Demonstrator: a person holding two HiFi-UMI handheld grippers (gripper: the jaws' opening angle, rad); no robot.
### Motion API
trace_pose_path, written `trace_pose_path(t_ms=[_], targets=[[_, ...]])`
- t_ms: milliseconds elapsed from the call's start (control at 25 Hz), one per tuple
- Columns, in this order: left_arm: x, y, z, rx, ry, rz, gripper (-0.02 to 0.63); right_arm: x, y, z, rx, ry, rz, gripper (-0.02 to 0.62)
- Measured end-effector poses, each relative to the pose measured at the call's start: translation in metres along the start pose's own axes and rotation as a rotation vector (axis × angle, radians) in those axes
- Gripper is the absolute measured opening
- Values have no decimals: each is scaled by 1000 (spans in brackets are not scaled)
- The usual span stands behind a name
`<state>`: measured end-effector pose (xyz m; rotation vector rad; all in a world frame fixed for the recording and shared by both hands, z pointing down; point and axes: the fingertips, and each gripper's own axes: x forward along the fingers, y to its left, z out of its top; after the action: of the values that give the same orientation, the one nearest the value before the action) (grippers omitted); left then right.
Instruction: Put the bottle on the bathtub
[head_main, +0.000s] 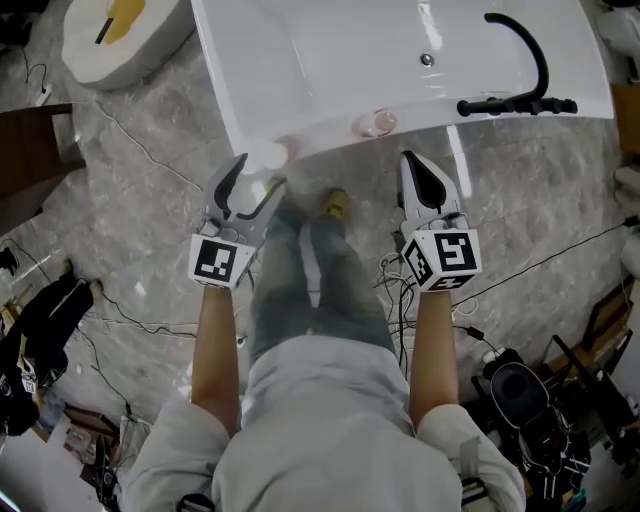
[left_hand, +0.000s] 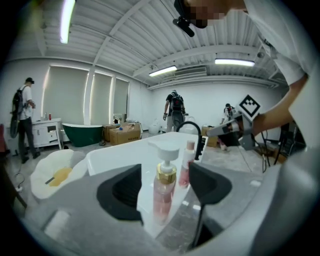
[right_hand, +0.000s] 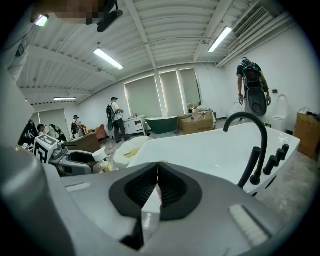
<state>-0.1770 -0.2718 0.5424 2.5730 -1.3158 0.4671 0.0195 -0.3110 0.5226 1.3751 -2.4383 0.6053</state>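
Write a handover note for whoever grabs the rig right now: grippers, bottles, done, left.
Grippers: the left gripper is open and empty. The pump bottle shows in line with its jaws, pads off it. The right gripper is shut on nothing, by the near edge of the tub.
Things: the pump bottle stands upright on the tub rim near the corner. A second bottle stands further along the same rim.
Done: the bottle looks placed and let go.
Left: probably only backing the left gripper clear without knocking the bottle, which sits close to the edge.
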Motion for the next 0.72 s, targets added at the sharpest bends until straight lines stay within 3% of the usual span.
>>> trace_pose_path(t_ms=[280,720], targets=[[-40,-6,42,-31,-36,71,248,-37,23,45,-18,-51,36,3],[-75,-11,134,26,-122,168,170,-71,45,136,-102,-167,85,3]])
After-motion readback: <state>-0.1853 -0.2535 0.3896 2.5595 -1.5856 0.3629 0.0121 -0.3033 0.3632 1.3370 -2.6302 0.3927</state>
